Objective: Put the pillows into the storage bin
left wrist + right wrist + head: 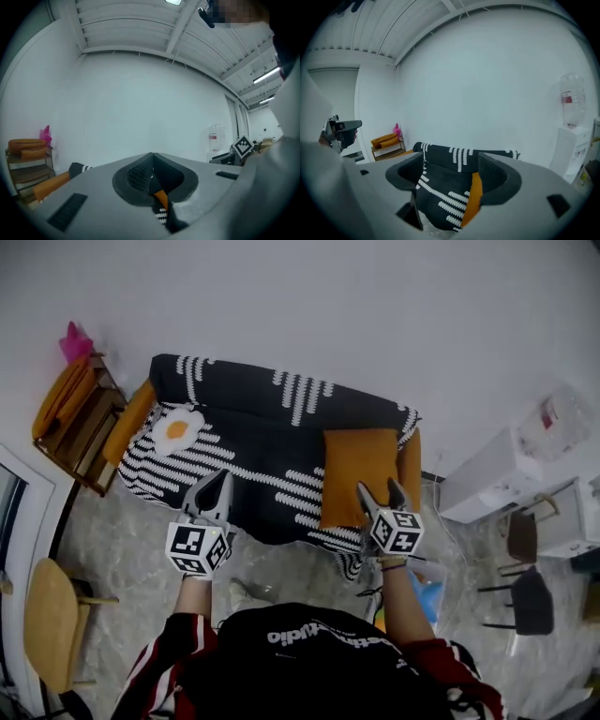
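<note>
Two pillows sit on the sofa (272,451), which is draped in a black-and-white throw. The orange pillow (359,474) leans at the right end, flat face to the room, its longer side running from the backrest down toward the seat's front edge. The fried-egg pillow (176,432) lies at the left end, well apart from it. The clear storage bin (450,549) stands on the floor just off the sofa's right end, with open floor along the sofa's front. The left gripper (222,474) has its jaws together on nothing. The right gripper (380,487), just before the orange pillow, gapes wide and empty.
</note>
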`<state>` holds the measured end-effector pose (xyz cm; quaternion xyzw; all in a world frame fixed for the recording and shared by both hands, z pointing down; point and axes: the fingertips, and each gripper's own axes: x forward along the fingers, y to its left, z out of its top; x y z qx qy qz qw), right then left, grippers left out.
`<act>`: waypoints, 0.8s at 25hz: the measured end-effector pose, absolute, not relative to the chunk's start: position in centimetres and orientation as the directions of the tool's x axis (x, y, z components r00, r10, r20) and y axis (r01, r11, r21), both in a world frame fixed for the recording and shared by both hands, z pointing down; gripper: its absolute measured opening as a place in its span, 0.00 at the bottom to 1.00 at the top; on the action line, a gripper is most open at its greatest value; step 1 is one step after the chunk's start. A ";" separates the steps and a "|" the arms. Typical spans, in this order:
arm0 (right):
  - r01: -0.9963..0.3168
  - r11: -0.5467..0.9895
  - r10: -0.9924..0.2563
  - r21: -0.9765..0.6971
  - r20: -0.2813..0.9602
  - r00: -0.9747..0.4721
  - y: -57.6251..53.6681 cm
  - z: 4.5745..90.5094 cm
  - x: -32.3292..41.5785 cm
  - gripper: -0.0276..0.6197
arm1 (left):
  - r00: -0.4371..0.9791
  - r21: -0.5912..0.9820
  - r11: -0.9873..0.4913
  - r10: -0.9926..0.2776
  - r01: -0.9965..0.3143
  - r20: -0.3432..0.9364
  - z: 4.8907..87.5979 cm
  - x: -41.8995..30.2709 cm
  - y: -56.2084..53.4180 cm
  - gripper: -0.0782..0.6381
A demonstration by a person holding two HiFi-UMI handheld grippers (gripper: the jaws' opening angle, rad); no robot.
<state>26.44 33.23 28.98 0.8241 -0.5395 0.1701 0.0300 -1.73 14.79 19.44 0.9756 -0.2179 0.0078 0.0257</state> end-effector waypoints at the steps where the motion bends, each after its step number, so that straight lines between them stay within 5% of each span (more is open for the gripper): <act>1: -0.908 -0.397 -0.886 -0.132 0.312 0.342 31.8 28.8 25.7 0.60 | 0.897 0.049 -0.896 -0.441 -0.442 0.028 19.5 -2.7 13.9 0.12; 20: -0.984 -0.085 -0.968 -0.157 0.248 0.044 4.9 26.2 6.0 0.60 | 0.766 0.020 -0.766 -0.642 -0.642 0.014 17.9 -22.9 -3.3 0.12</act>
